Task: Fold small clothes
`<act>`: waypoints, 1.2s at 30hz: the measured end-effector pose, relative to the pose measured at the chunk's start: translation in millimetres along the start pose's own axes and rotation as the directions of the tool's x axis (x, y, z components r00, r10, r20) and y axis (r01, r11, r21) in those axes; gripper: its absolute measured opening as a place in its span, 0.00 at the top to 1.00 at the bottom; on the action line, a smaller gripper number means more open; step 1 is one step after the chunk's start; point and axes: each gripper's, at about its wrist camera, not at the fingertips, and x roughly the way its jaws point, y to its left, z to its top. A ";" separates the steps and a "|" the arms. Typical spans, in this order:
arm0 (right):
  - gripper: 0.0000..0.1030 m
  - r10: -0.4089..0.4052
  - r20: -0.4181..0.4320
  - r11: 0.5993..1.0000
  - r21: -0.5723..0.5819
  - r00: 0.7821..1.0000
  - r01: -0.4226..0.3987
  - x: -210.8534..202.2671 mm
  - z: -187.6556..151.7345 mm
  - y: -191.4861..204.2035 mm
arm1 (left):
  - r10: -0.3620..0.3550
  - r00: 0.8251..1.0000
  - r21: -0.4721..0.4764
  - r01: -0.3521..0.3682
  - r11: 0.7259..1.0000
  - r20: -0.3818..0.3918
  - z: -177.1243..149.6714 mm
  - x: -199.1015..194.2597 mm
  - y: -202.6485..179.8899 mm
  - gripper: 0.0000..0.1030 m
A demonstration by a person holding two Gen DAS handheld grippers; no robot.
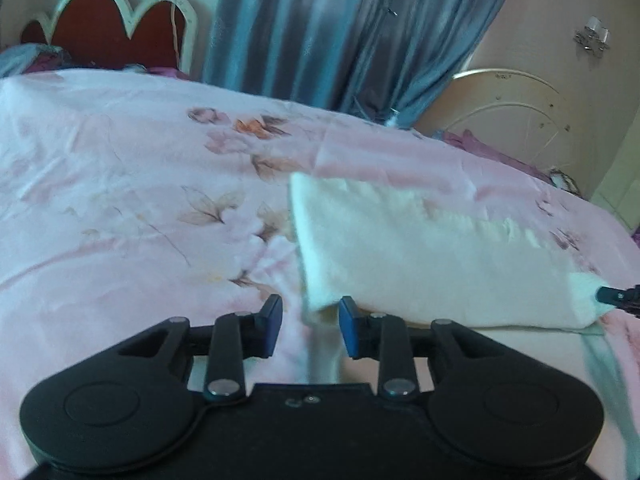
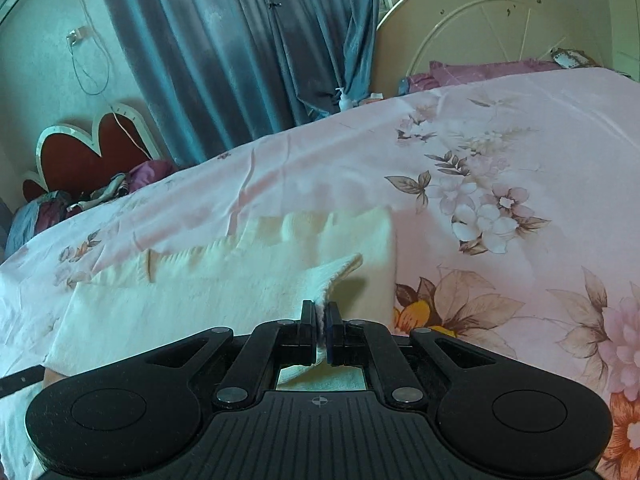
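A cream knitted garment [image 1: 432, 256] is lying on a pink floral bedsheet [image 1: 120, 168], partly folded into a long band. The left gripper [image 1: 311, 326] is hovering just at the garment's near corner with its blue-padded fingers [image 1: 349, 328] standing apart, nothing between them. The right gripper [image 2: 320, 330] is pinching a corner of the cream knitted garment [image 2: 192, 280] between its closed jaws, lifting that flap above the rest of the cloth. Behind the bed, a blue-grey curtain [image 2: 240, 52] is hanging beside a red scalloped headboard [image 1: 112, 28].
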 end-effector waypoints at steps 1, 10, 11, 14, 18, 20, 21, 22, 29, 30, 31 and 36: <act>0.97 0.000 -0.002 1.000 0.003 1.000 0.000 -0.6 2.3 -1.3 | -0.003 1.000 0.015 0.003 1.000 -0.012 0.0 2.1 -2.6 0.74; 0.97 0.016 -0.026 1.000 -0.008 1.000 -0.016 -3.3 1.4 -3.0 | -0.016 1.000 -0.019 0.016 1.000 -0.010 -0.6 3.6 -5.5 0.74; 0.97 0.017 -0.024 1.000 -0.009 1.000 -0.017 -3.9 1.5 -2.8 | -0.018 1.000 -0.005 0.018 1.000 -0.003 0.0 1.6 -7.7 0.73; 0.97 0.023 -0.026 1.000 -0.006 0.999 -0.023 -3.2 1.4 -2.6 | 0.003 1.000 0.030 -0.002 1.000 -0.030 -2.5 6.3 -12.2 0.72; 0.97 0.027 -0.029 1.000 -0.007 0.999 -0.028 -2.9 1.3 -3.1 | -0.002 1.000 -0.002 0.002 1.000 -0.005 -1.8 -0.2 -7.9 0.63; 0.97 0.029 -0.031 1.000 -0.004 0.999 -0.029 -2.5 1.0 -4.5 | 0.012 1.000 -0.011 -0.012 1.000 0.006 -1.3 -0.4 -6.8 0.45; 0.97 0.029 -0.032 1.000 -0.002 0.999 -0.029 -2.1 0.7 -5.3 | 0.008 1.000 -0.018 -0.008 1.000 0.008 -0.9 -0.3 -6.1 0.44; 0.97 0.028 -0.034 1.000 0.000 0.999 -0.028 -1.8 0.4 -5.3 | 0.004 1.000 -0.025 -0.004 1.000 0.006 -0.5 0.4 -5.8 0.44; 0.97 0.021 -0.035 1.000 -0.002 0.999 -0.021 -0.4 -0.8 -7.0 | 0.046 0.998 0.029 -0.045 0.999 -0.035 -6.3 12.8 -8.5 0.59; 0.97 0.018 -0.030 1.000 -0.006 0.999 -0.018 -1.3 -0.7 -7.1 | 0.051 0.998 0.037 -0.050 0.998 -0.035 -6.7 12.8 -8.5 0.59; 0.97 0.010 -0.014 1.000 -0.019 1.000 -0.010 -4.5 -0.1 -6.3 | 0.053 0.998 0.045 -0.051 0.998 -0.037 -7.1 13.4 -8.6 0.60; 0.97 -0.056 0.007 0.997 -0.046 0.998 0.056 -4.6 -1.1 -13.8 | 0.053 0.997 0.023 -0.052 0.998 -0.051 -3.2 15.7 -6.3 0.64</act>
